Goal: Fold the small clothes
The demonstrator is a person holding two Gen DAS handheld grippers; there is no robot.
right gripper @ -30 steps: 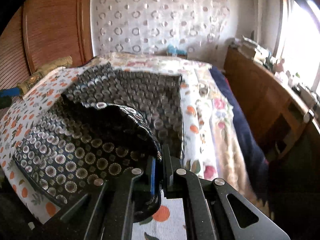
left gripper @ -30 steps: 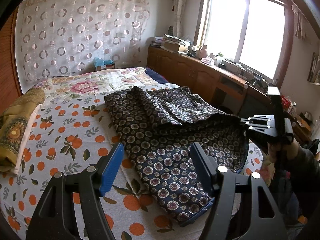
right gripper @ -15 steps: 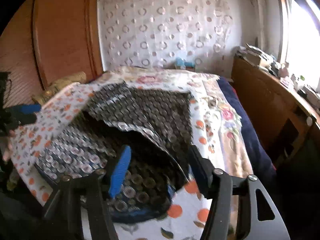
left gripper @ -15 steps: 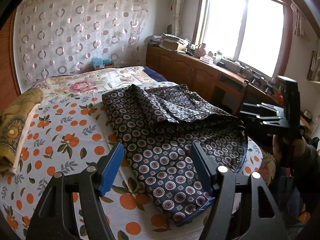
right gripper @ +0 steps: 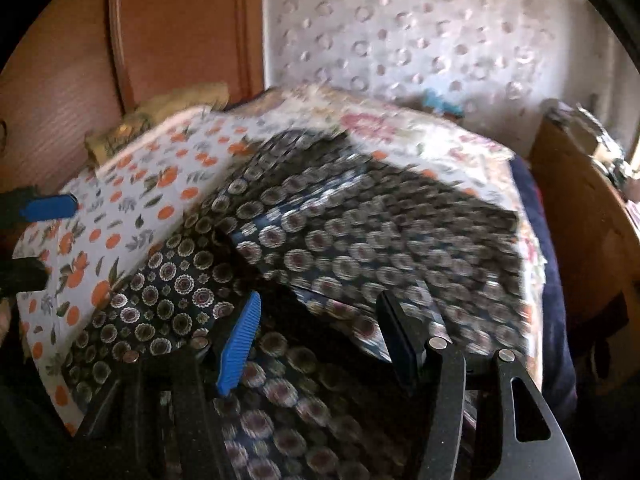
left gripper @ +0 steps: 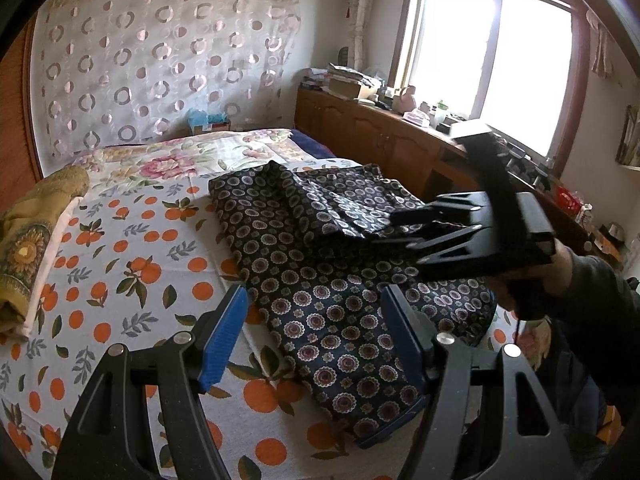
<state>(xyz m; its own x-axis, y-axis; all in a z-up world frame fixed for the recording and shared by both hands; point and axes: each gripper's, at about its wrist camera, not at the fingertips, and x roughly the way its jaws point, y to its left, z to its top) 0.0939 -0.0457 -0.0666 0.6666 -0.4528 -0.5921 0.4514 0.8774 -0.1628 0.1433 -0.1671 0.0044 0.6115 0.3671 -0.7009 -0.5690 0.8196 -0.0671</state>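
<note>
Garment: dark navy, patterned with pale round medallions, spread across bed on orange-print sheet, one side folded over onto itself with loose ridge through middle; near corner reaching bed's front edge.

Left gripper: jaws apart, blue pads showing, nothing between them, poised above garment's near edge and sheet, not touching cloth.

Right gripper: jaws parted, released, no cloth pinched; seen from left wrist camera as black frame gripped by hand in dark sleeve, raised over garment's far-right side. Own view heavily smeared, so possibly clear of fabric below, hard to confirm.

Yellow-brown folded blanket at bed's left edge, well apart from garment. Floral quilt at far end of bed, just beyond garment. Circle-patterned curtain on wall behind. Wooden cabinet under bright window, cluttered on top.
</note>
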